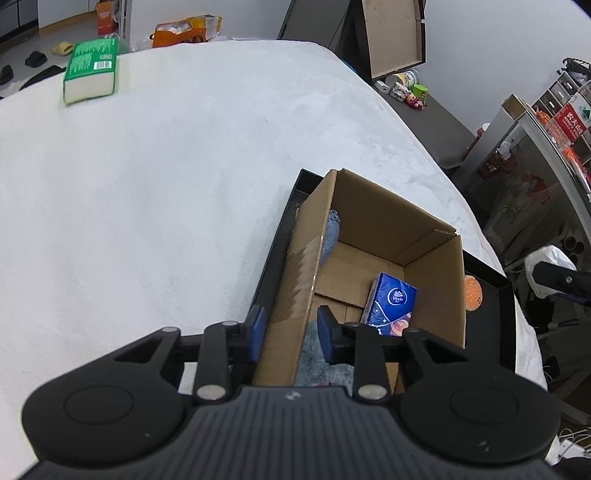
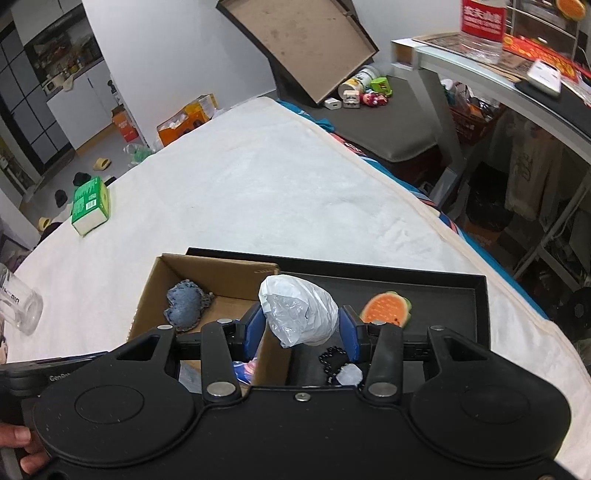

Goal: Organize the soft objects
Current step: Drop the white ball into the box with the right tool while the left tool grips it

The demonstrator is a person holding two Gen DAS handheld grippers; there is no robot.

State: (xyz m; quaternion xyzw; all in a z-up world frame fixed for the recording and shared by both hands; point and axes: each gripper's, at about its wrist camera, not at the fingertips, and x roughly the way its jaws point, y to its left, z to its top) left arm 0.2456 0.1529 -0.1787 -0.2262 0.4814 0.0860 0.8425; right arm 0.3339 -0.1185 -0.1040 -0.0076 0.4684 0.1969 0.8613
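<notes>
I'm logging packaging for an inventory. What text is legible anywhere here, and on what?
"Vinda": blue tissue pack in the cardboard box.
"GenRo", cut off: left gripper.
Green tissue pack: barcode and print too small.
Red bottle label: white characters, blurred.
Glass jar: lettering cut off.

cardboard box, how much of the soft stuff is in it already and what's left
Done: the cardboard box holds a blue tissue pack and a denim pad. In hand: the right tongs grip a crumpled plastic bag; the left tongs straddle the box's wall. Left: the green tissue pack on the blanket and the watermelon sponge in the black tray.
</notes>
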